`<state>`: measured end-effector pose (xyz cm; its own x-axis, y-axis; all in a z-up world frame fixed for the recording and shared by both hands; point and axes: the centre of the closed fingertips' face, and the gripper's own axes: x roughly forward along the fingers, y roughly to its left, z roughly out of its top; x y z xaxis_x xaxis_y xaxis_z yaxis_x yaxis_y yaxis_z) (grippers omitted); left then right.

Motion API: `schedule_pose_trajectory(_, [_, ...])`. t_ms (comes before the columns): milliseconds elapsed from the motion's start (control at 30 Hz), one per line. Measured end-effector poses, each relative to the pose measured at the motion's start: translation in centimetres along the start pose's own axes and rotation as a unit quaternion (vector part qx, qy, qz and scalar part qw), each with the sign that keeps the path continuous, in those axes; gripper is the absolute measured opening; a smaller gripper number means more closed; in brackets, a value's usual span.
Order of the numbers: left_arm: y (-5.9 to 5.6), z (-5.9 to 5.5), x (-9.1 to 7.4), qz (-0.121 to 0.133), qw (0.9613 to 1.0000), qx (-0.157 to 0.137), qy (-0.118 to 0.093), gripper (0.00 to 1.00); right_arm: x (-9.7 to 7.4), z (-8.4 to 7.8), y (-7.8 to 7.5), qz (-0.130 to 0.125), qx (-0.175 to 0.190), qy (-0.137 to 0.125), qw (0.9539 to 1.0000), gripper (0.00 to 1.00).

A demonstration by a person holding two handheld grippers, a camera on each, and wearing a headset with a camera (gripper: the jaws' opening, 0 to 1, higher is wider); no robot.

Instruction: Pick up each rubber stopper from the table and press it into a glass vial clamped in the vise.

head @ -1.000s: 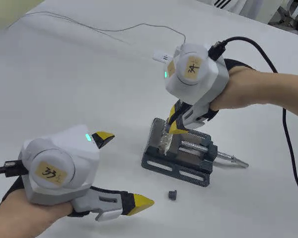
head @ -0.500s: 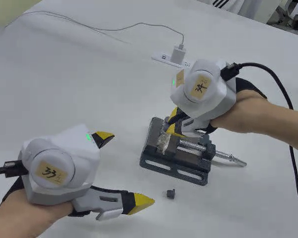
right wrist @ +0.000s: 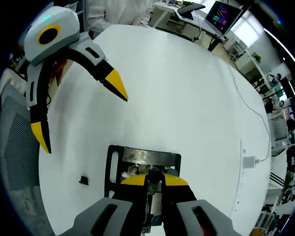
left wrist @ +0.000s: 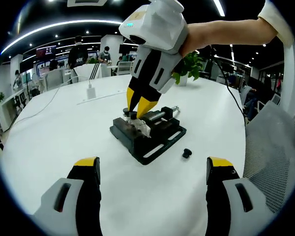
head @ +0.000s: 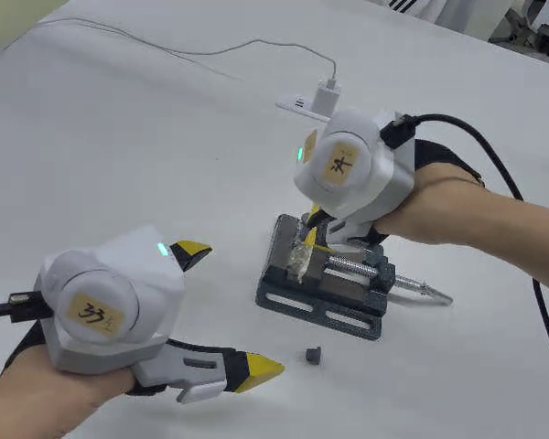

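Black rubber stopper [right wrist: 155, 175] is sitting pinched in the right tongs [head: 309, 229], which have been tipping down onto the vial [head: 300, 261] in the vise [head: 325, 297]; pressing probably is starting. Left tongs [head: 227, 310] are hanging open, a spare stopper [head: 313, 355] lying just ahead of them on the bench [head: 146, 137].

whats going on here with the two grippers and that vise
A person holds a gripper in each hand. The right gripper is down at the vise, shut on a rubber stopper over a glass vial clamped there. The left gripper hangs open above the table. A loose stopper lies beside the vise.
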<state>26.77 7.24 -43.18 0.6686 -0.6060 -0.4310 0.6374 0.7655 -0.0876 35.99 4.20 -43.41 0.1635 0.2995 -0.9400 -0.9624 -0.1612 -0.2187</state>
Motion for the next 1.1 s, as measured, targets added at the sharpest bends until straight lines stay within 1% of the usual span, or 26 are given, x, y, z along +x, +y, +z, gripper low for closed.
schedule_pose_trajectory(167, [0.14,-0.12,-0.16,0.002,1.0,-0.002,0.0,0.87,0.01,0.1,0.11,0.003,-0.002,-0.013,0.9999,0.06])
schedule_pose_trajectory(567, [0.01,-0.34,-0.27,0.001,1.0,-0.003,0.003,0.86,-0.02,0.12,0.14,0.004,-0.012,-0.015,0.9998,0.07])
schedule_pose_trajectory(667, [0.07,-0.33,-0.28,0.002,1.0,-0.004,0.003,0.86,-0.07,0.14,0.28,0.012,-0.003,-0.018,0.9998,0.1])
schedule_pose_trajectory(800, [0.07,-0.34,-0.24,0.001,1.0,-0.003,0.003,0.86,-0.09,0.16,0.19,0.01,-0.008,-0.02,0.9997,0.09])
schedule_pose_trajectory(900, [0.08,-0.37,-0.19,0.001,1.0,-0.005,0.003,0.86,-0.2,0.45,0.17,0.011,-0.003,-0.026,0.9996,0.11])
schedule_pose_trajectory(1000, [0.03,-0.47,-0.14,0.0,1.0,-0.005,0.004,0.86,-0.26,0.65,-0.14,0.006,-0.002,-0.029,0.9996,0.11])
schedule_pose_trajectory(1100, [-0.02,-0.48,-0.15,-0.001,1.0,-0.005,0.004,0.85,-0.3,0.64,-0.1,0.01,-0.002,-0.029,0.9995,0.11])
